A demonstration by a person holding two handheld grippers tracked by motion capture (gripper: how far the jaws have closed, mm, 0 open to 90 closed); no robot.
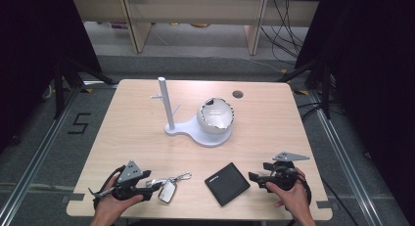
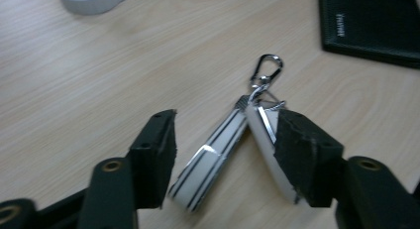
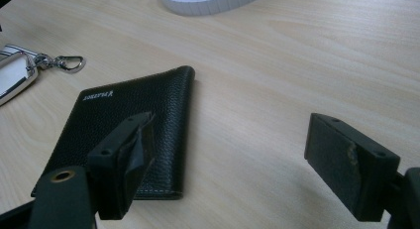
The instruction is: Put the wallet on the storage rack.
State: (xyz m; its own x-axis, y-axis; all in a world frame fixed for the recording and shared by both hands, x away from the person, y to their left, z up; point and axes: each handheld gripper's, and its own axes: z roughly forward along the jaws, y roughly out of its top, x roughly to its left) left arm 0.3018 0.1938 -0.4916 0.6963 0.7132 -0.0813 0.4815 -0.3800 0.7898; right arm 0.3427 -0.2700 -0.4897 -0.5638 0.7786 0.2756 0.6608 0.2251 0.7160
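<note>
A pale wooden table (image 1: 147, 152) stands on grey floor (image 1: 39, 138), with light wooden furniture legs (image 1: 139, 30) behind.

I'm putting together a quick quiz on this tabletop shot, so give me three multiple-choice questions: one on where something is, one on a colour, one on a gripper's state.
1. Where does the wallet lie?
A. between the two grippers
B. inside the bowl
C. behind the stand

2. What colour is the stand?
A. red
B. white
C. black

3. How do the jaws of the right gripper stand?
A. clamped on the wallet
B. shut on nothing
C. open, nothing between the pads

Answers:
1 A, the high view shows it on the table between the left gripper and the right one.
2 B, post and base are white.
3 C, the right gripper view shows bare table between the jaws.
</note>
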